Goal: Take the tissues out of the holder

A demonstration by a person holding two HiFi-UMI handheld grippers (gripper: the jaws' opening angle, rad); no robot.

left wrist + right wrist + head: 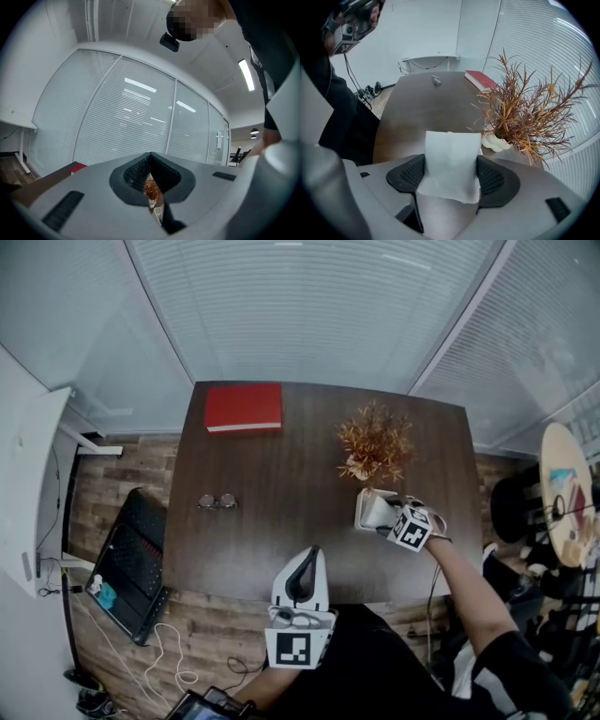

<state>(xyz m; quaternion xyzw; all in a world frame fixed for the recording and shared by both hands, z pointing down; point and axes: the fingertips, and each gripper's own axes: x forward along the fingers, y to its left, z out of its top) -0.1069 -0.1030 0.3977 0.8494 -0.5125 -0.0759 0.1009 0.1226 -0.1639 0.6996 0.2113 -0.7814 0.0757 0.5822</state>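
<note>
In hand, by judgement: the lifting-out step. Pinched between the two dark pads of the right hand-held gripper (451, 174): the tissues (452, 145), a white folded stack reaching out past the fingertips. Jaws spread wide around the stack, yet pressing on both its sides. Pointing steeply down over the near right part of the surface (262, 540).

Just ahead of the fingertips in the head view: the white holder (368, 509). Lower end of the stack perhaps inside it, perhaps already free; cannot tell. To the right of the jaws and a little beyond, a dried plant (525, 117), near enough to catch on.

Left hand-held gripper (149, 180) pressed together with nothing between, held level, well apart from the holder and taking no part.

Next, probably: keep the pinch firm and raise straight up until clear of the holder's rim, without leaning toward the plant. Then carry to a bare place on the surface and release only there. If the holder lifts along, steady it with the left hand-held gripper.
</note>
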